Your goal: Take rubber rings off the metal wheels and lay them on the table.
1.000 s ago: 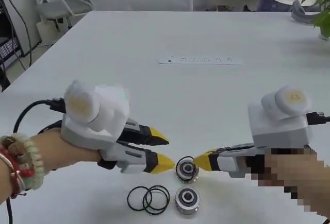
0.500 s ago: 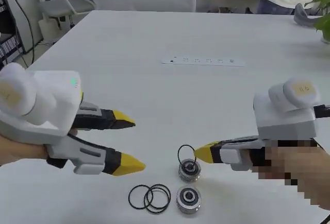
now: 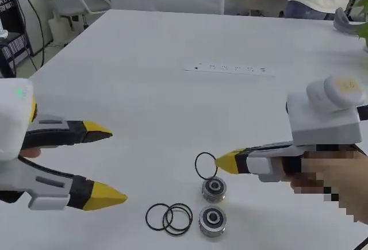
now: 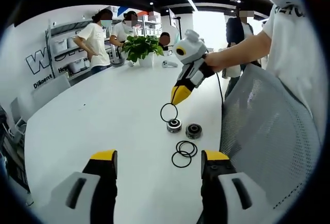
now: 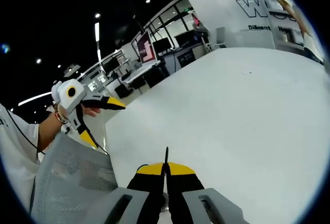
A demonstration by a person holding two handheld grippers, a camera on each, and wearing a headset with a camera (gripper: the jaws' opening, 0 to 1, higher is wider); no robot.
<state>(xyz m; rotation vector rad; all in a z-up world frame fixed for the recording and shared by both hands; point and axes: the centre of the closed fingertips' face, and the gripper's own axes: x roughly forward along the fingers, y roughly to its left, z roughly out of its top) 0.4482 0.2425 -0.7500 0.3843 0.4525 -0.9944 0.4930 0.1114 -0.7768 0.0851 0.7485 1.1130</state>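
head view: pinches a rubber ring (image 3: 196,166) in the right gripper (image 3: 219,162), seemingly just above a metal wheel (image 3: 214,188); holds left gripper (image 3: 117,164) released

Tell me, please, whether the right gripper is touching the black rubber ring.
Touching. The head view shows the rubber ring pinched in the right gripper's shut yellow tips; the right gripper view agrees.
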